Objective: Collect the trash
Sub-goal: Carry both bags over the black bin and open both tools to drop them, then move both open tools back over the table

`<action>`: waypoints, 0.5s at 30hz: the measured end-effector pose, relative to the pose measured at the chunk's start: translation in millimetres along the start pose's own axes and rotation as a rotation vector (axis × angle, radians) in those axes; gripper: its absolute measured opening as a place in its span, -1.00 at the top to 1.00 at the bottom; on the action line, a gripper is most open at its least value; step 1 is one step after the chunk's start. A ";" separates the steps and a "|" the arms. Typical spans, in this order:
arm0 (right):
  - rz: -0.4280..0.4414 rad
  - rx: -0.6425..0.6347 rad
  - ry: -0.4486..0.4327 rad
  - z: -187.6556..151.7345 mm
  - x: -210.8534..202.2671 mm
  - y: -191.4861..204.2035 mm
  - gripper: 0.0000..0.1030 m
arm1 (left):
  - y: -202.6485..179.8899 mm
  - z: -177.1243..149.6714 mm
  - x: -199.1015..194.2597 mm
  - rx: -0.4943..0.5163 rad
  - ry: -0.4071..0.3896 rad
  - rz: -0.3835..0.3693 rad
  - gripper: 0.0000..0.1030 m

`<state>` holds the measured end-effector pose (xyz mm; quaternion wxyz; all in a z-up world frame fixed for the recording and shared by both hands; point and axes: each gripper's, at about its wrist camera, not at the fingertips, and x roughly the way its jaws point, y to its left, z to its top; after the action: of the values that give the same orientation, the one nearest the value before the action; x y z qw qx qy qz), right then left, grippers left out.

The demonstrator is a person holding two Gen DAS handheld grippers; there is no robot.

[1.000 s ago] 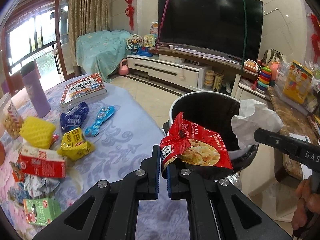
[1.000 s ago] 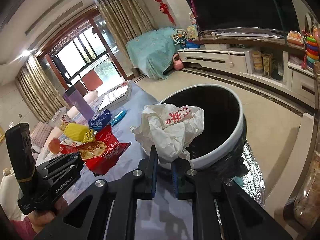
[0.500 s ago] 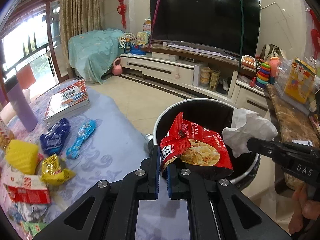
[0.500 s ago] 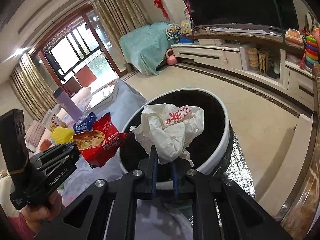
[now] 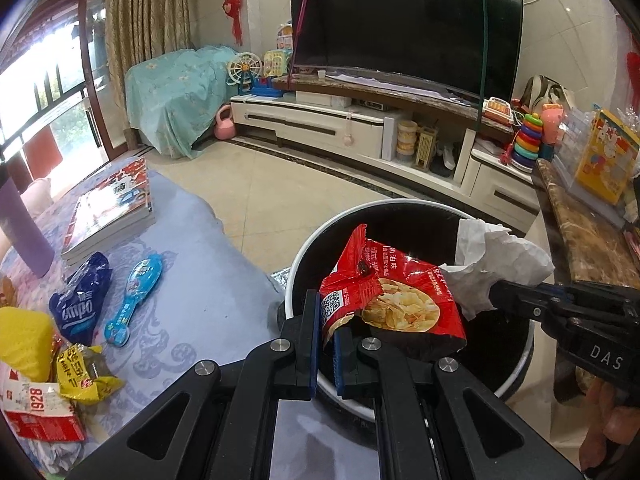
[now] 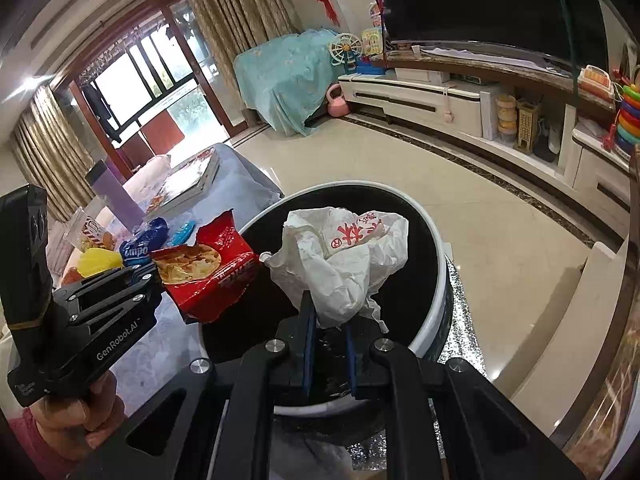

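The person holds both tongs over the round trash bin (image 5: 516, 376), which stands on the floor just beside the desk (image 5: 208, 280). The left tongs (image 5: 326, 334) are closed tightly on one corner of a red chip bag (image 5: 400, 300), so the rest of the bag hangs free above the dark opening of the bin. The right tongs (image 6: 328, 330) are closed on the lower tip of a crumpled white plastic bag (image 6: 344, 264), and this bag also stands above the opening, near its middle. I think each piece is pinched at an edge because then it can fall straight down when the tongs let go, with nothing catching on the white rim.

The two pieces are very close together over the bin; I cannot tell whether they touch. Neither is inside yet. In my judgement the step in hand is the drop, and both pieces seem well enough placed for it.

More trash waits on the desk: a blue snack bag (image 5: 80, 304), a yellow wrapper (image 5: 84, 372) and a red and white carton (image 5: 40, 416). A book (image 5: 112, 208) lies there too, probably not trash.
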<state>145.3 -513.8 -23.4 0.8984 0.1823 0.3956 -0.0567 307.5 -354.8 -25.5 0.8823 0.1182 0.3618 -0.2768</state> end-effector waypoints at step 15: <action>-0.008 0.045 0.006 6.9 -6.4 -16.6 0.08 | -3.3 -9.3 -6.9 -0.006 0.015 0.017 -0.02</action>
<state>141.6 -532.1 -19.2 0.8925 0.2009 0.3979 -0.0687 296.3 -350.9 -27.3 0.8822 0.1208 0.3683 -0.2675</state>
